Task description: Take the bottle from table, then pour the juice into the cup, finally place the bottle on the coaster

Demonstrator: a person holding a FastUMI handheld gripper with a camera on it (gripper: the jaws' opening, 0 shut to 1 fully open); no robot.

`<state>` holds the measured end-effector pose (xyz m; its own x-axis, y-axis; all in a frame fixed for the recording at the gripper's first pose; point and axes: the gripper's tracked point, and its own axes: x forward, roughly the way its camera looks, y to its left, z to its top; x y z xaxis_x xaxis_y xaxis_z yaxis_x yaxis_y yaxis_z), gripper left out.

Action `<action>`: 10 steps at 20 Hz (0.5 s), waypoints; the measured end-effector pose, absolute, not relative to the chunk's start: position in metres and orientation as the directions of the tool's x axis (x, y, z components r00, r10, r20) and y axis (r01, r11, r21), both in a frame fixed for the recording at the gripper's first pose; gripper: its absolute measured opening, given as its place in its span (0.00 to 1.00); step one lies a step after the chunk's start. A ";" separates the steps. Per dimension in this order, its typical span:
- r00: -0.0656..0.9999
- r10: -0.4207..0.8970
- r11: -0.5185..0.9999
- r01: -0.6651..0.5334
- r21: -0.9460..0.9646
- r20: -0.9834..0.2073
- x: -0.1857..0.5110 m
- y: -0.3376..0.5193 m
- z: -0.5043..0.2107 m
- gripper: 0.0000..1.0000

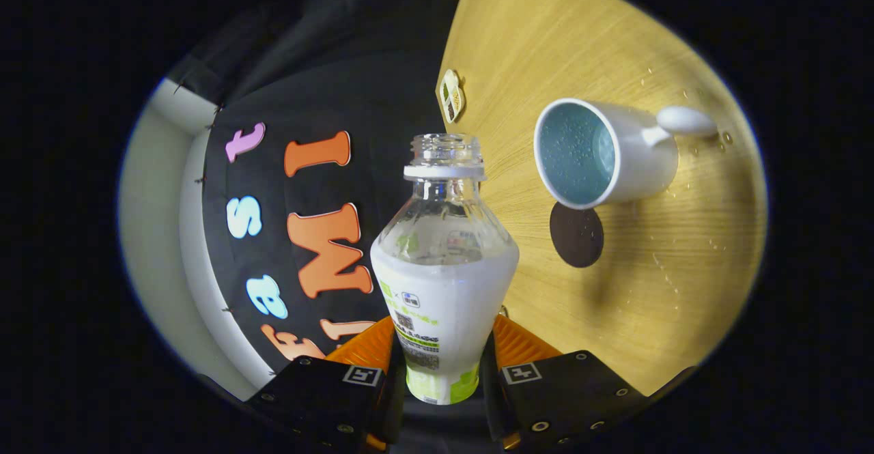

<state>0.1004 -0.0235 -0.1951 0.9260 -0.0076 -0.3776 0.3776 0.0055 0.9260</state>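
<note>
My gripper [442, 345] is shut on a clear plastic bottle [442, 270] with a white and green label, held by its lower body between the two fingers. The bottle has no cap, and its open neck [446, 153] points away from me. The whole view is rolled, so the wooden table [614, 51] stands to the right of the bottle. A white cup [601, 153] with a blue inside and a handle sits on the table beyond and to the right of the bottle's neck. Droplets cling inside the cup. A dark round coaster [577, 234] lies just beside the cup.
A small oval tag [451, 95] lies near the table's edge, beyond the bottle's neck. Small water drops [666, 270] spot the wood around the cup. The booth's black cloth wall [328, 99] lies left of the bottle, with a pale wall [153, 201] past it.
</note>
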 end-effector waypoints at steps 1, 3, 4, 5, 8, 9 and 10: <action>0.919 -0.018 0.072 0.395 0.916 -0.394 0.098 -0.028 -0.199 0.49; 0.901 -0.053 0.210 0.431 0.877 -0.430 0.090 -0.040 -0.205 0.49; 0.894 -0.072 0.275 0.444 0.853 -0.442 0.087 -0.045 -0.207 0.49; 0.889 -0.088 0.341 0.451 0.825 -0.449 0.085 -0.050 -0.207 0.49; 0.865 -0.166 0.574 0.475 0.667 -0.473 0.088 -0.066 -0.206 0.50; 0.860 -0.196 0.642 0.475 0.601 -0.471 0.087 -0.075 -0.203 0.52; 0.861 -0.216 0.690 0.468 0.552 -0.460 0.086 -0.077 -0.198 0.52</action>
<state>0.0860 -0.0766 -0.1976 0.8615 -0.2159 -0.4597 0.4675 0.6904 0.5520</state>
